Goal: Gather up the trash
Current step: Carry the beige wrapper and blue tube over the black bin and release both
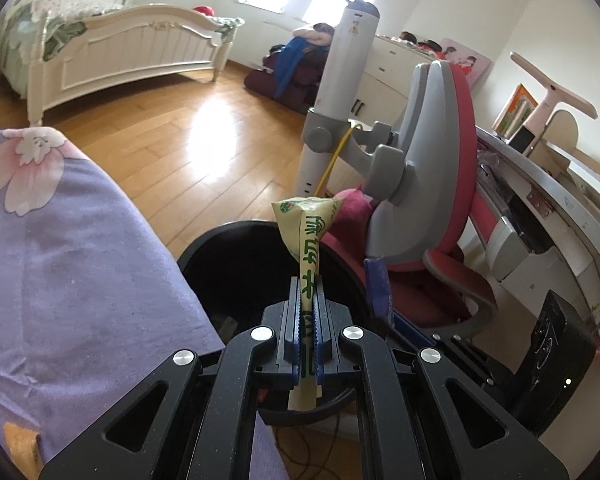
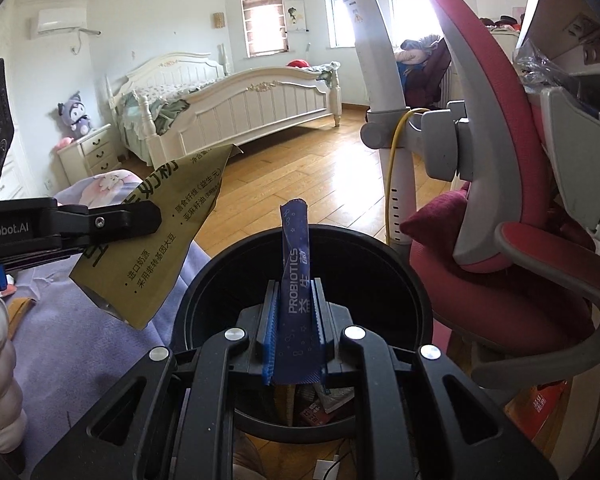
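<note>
My left gripper [image 1: 308, 280] is shut on a pale yellow packet [image 1: 306, 220] with green print and holds it over the black trash bin [image 1: 204, 248]. The same packet [image 2: 156, 240] and the left gripper [image 2: 156, 216] show at the left of the right wrist view. My right gripper [image 2: 296, 284] is shut on a blue probiotics sachet [image 2: 296, 276] above the open mouth of the bin [image 2: 416, 280]. Some wrappers [image 2: 320, 408] lie at the bin's bottom. The blue sachet [image 1: 376, 284] also shows at the bin's right in the left wrist view.
A purple floral bedspread [image 1: 60, 248] lies left of the bin. A pink and grey chair [image 2: 500, 220] stands right of it, with a desk [image 1: 560, 184] beyond. A white pole [image 1: 340, 80] stands behind the bin. A white bed [image 2: 240, 108] stands across the wooden floor.
</note>
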Available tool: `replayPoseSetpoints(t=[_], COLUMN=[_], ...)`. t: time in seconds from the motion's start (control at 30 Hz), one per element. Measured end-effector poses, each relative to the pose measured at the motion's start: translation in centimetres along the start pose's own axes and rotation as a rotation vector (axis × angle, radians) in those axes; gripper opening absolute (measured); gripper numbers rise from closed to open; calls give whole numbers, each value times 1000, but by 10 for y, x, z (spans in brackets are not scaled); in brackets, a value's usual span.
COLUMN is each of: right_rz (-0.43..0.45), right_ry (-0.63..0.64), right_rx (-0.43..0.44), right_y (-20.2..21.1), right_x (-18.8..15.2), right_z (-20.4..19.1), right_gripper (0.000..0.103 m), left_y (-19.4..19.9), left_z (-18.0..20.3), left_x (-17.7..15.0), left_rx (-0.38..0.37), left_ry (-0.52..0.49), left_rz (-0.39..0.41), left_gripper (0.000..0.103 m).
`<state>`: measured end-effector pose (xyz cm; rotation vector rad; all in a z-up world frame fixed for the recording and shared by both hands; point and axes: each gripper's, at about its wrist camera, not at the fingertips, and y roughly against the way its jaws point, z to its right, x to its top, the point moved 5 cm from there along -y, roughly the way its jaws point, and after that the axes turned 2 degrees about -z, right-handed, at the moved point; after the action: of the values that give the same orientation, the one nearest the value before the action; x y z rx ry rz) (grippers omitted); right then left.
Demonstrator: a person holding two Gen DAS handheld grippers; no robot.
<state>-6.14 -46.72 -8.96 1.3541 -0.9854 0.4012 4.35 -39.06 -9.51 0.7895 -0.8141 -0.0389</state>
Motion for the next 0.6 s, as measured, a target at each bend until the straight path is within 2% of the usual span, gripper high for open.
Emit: replayPoseSetpoints(t=[0.6], right_rz=[-21], right_ry=[-9], right_rx=[-15], right_y=[-9], right_x=[-3], right_z=[5], right_gripper=[18], left_y=[-10], left_z=[-2], left_x=[2], left_rx=[2], left_ry=[10], left_rz=[-27], left_gripper=[6])
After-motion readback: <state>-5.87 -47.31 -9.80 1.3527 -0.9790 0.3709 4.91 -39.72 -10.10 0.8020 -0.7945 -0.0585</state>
